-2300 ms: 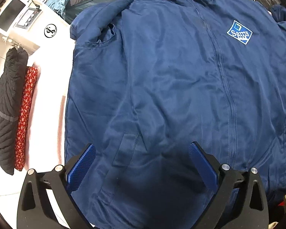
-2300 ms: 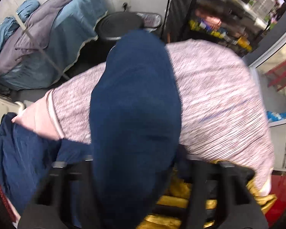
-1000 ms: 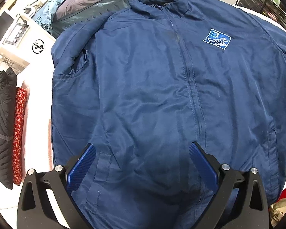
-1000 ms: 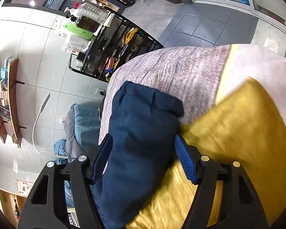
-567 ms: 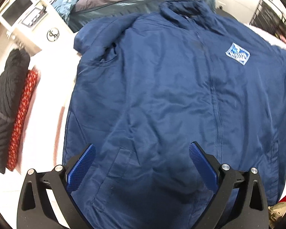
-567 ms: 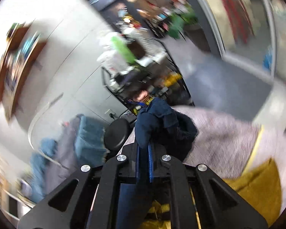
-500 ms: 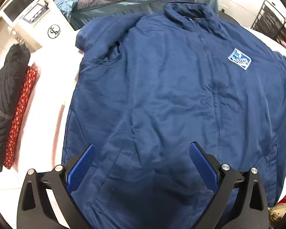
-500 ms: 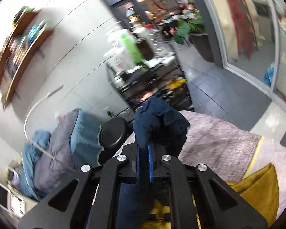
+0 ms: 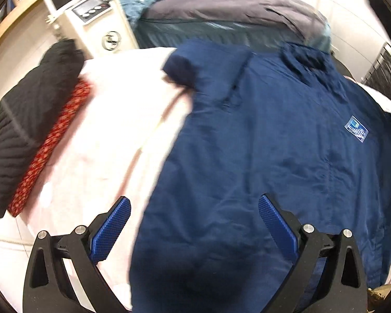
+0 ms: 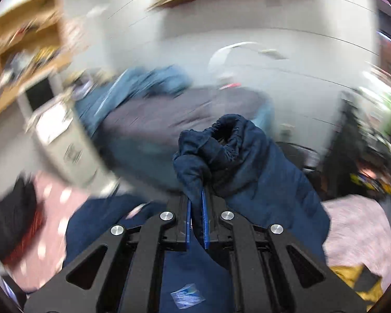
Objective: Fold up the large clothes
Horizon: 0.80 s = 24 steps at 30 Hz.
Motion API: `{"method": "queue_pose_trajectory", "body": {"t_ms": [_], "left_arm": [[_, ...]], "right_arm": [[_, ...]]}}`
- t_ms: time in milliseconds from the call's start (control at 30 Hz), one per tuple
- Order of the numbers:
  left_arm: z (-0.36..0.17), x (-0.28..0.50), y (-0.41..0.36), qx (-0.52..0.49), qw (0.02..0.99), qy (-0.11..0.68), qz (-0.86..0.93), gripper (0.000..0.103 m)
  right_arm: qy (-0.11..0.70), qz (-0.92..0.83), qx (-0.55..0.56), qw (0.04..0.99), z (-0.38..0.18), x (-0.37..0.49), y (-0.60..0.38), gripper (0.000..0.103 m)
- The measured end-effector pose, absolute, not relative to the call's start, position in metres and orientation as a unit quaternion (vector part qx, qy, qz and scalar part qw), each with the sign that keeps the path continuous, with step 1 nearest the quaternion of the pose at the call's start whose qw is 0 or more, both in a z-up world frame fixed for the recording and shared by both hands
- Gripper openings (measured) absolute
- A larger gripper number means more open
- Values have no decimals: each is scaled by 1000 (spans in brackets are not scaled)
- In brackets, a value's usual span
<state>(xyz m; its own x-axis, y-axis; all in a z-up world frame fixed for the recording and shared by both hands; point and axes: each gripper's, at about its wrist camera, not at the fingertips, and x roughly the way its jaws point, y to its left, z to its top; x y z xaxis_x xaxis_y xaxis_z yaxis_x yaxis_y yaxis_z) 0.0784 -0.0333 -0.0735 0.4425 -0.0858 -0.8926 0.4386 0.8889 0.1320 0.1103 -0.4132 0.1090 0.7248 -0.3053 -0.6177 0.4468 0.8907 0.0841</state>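
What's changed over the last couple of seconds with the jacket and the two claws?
The right claw shut on the jacket's sleeve and lifted it off the bed, swinging it over the jacket body. The left claw stayed open above the jacket, which remains flat and zipped.

The jacket [image 9: 260, 156] lies spread on the desk [image 9: 112, 140] under and ahead of the left fingers [image 9: 112, 228], folded clothes [image 9: 31, 130] stacked off to their left, a machine [image 9: 96, 23] behind those.
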Motion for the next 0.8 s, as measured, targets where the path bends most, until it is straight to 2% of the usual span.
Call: {"method": "queue_pose_trajectory", "body": {"t_ms": [233,400,500,567,633,667,800], "left_arm": [[-80,77,22,151,833,520,-114,97],[-93,74,48,147,822,543,-93,97],[-98,74,50,149,816,550,-94,97],[-101,76,47,151,815,551,-97,97],[-101,80,40,151,815,549,-102,97],[-101,81,36,152,815,549,-105,97],[-94,98,6,159,818,535,-134,97]], "right_arm": [[429,-109,38,896,0,210,-283,7],[492,-96,26,865,-70,231,-244,8],[543,-101,14,834,-108,239,-231,14],[573,-91,23,814,-121,237,-224,26],[567,-71,52,819,-118,226,-216,76],[557,-65,60,825,-115,218,-215,81],[521,-55,101,846,-88,180,-224,81]]}}
